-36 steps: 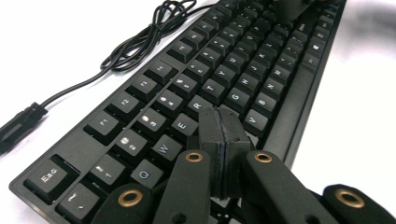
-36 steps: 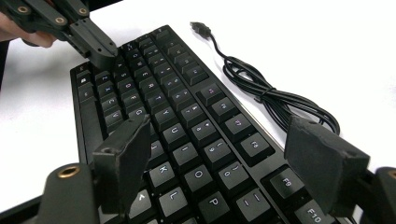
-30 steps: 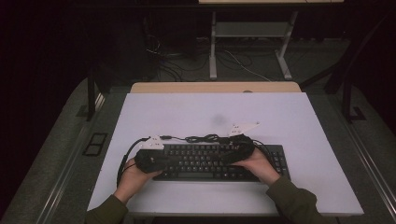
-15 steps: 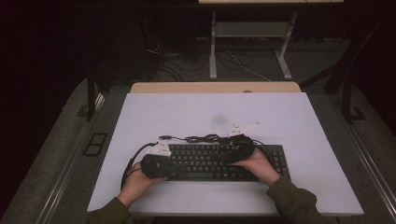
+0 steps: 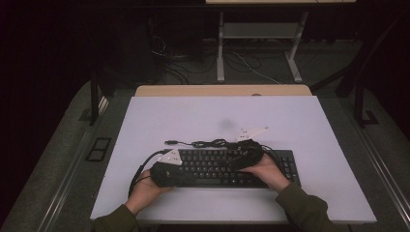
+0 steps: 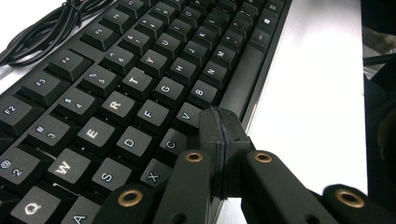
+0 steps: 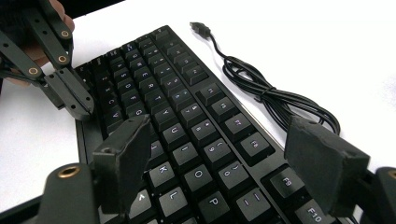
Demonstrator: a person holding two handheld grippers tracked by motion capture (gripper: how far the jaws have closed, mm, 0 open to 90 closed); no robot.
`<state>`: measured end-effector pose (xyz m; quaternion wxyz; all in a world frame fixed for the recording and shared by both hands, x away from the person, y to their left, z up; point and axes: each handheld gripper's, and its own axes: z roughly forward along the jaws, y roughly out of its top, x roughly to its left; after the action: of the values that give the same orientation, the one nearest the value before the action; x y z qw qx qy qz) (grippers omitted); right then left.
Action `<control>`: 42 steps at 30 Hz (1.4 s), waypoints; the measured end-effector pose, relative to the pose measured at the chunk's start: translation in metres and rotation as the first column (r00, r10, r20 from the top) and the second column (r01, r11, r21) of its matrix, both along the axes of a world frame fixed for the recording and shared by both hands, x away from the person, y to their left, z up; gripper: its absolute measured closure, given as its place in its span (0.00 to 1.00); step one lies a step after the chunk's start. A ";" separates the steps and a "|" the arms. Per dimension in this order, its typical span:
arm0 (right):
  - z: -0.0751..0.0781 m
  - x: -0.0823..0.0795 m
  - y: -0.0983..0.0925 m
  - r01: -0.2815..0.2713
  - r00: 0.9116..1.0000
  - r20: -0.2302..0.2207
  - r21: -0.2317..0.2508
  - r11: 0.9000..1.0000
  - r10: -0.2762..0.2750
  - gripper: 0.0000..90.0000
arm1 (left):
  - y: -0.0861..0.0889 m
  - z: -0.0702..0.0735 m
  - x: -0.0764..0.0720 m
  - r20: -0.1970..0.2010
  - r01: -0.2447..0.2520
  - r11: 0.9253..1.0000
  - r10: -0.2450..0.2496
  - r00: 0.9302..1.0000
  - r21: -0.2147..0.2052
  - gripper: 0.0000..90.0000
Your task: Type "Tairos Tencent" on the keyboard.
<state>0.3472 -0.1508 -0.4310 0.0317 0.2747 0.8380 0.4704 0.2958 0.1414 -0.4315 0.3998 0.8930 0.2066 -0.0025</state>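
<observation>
The left tongs (image 6: 219, 140) are pressed together with nothing between them, and their tip stands over the front edge of the keyboard (image 5: 227, 166), close to the C and V keys; whether the tip touches a key or only hovers above it, I cannot tell. From these tongs the keyboard runs away to the right, with its long axis across the counter (image 5: 193, 116), parallel to the person's side of it. The right tongs (image 7: 224, 158) are spread wide above the right half of the same keyboard, one jaw on the near side and one on the far side of the key rows, and they hold nothing. So both tongs are over the keyboard, the left at its left part and the right at its right part, and neither is clearly nearer. Behind the right tongs, just beside the far edge of the keyboard, lies the bundled cable (image 7: 275, 100) with its plug free on the counter. In the high view both hands cover the tongs' tips, and the picture is dark there.
</observation>
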 end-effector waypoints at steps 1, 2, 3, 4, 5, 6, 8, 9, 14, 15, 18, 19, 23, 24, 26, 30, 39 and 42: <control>0.000 0.000 0.000 0.000 1.000 0.000 0.001 1.000 0.000 0.25 | 0.000 0.000 0.000 -0.001 -0.001 1.000 0.001 1.000 -0.001 0.99; 0.000 0.000 0.000 0.001 1.000 0.000 0.001 1.000 -0.001 0.25 | 0.000 0.000 0.000 -0.001 -0.001 1.000 0.001 1.000 -0.002 0.99; 0.000 0.000 0.000 0.001 1.000 0.000 0.000 1.000 -0.001 0.25 | 0.000 0.000 0.000 -0.002 0.001 1.000 -0.001 1.000 -0.002 0.99; 0.000 0.000 0.000 0.002 1.000 0.000 0.000 1.000 -0.002 0.25 | 0.000 0.000 0.000 -0.003 0.000 1.000 0.000 1.000 -0.003 0.99; 0.000 0.000 0.000 0.002 1.000 0.000 0.000 1.000 -0.002 0.25 | 0.000 0.000 0.001 -0.003 0.000 1.000 0.000 1.000 -0.003 0.99; 0.000 0.000 0.000 0.002 1.000 0.000 0.000 1.000 -0.002 0.25 | 0.000 0.000 0.001 -0.004 0.000 1.000 0.000 1.000 -0.003 0.99; 0.000 0.000 0.000 0.001 1.000 0.000 0.000 1.000 -0.001 0.25 | 0.000 -0.001 0.001 -0.004 0.001 1.000 -0.001 1.000 -0.002 0.99; 0.000 0.000 0.000 0.001 1.000 0.000 0.000 1.000 -0.001 0.25 | 0.000 -0.001 0.001 -0.004 0.002 1.000 -0.002 1.000 0.002 0.99; 0.000 0.000 0.000 0.003 1.000 -0.001 -0.001 1.000 -0.003 0.25 | 0.000 -0.004 0.002 -0.009 0.000 1.000 0.001 1.000 0.002 0.99; 0.000 0.000 0.000 0.001 1.000 0.000 -0.001 1.000 -0.001 0.25 | 0.000 -0.003 0.001 -0.007 0.000 1.000 0.000 1.000 0.002 0.99; 0.000 0.000 0.000 0.002 1.000 0.001 0.000 1.000 -0.002 0.25 | 0.000 -0.003 0.001 -0.007 0.000 1.000 0.000 1.000 0.002 0.99; 0.000 0.000 0.000 0.002 1.000 0.001 -0.001 1.000 -0.002 0.25 | 0.000 -0.003 0.001 -0.004 0.002 1.000 -0.002 1.000 0.004 0.99; 0.000 0.000 0.000 0.002 1.000 0.001 0.000 1.000 -0.002 0.25 | 0.002 0.001 0.001 0.010 -0.009 1.000 0.009 1.000 -0.003 0.99; 0.000 0.000 0.000 0.003 1.000 0.002 0.000 1.000 -0.003 0.25 | 0.002 0.002 0.001 0.012 -0.009 1.000 0.009 1.000 -0.004 0.99; 0.001 0.000 0.000 0.004 1.000 0.001 0.000 1.000 -0.004 0.25 | 0.003 0.002 0.001 0.013 -0.009 1.000 0.009 1.000 -0.004 0.99; 0.000 0.000 0.000 0.002 1.000 0.001 -0.001 1.000 -0.002 0.25 | 0.002 0.003 0.001 0.013 -0.008 1.000 0.008 1.000 -0.004 0.99; 0.000 -0.001 0.000 0.002 1.000 -0.003 -0.003 1.000 -0.002 0.25 | 0.006 0.005 0.005 0.024 -0.060 0.997 0.061 0.998 -0.041 0.81; -0.001 -0.002 -0.001 -0.003 1.000 -0.001 -0.002 1.000 0.003 0.26 | 0.007 0.006 0.006 0.028 -0.078 0.996 0.079 0.996 -0.054 0.69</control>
<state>0.3455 -0.1519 -0.4316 0.0308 0.2739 0.8388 0.4696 0.3022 0.1480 -0.4257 0.4261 0.8733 0.2353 0.0214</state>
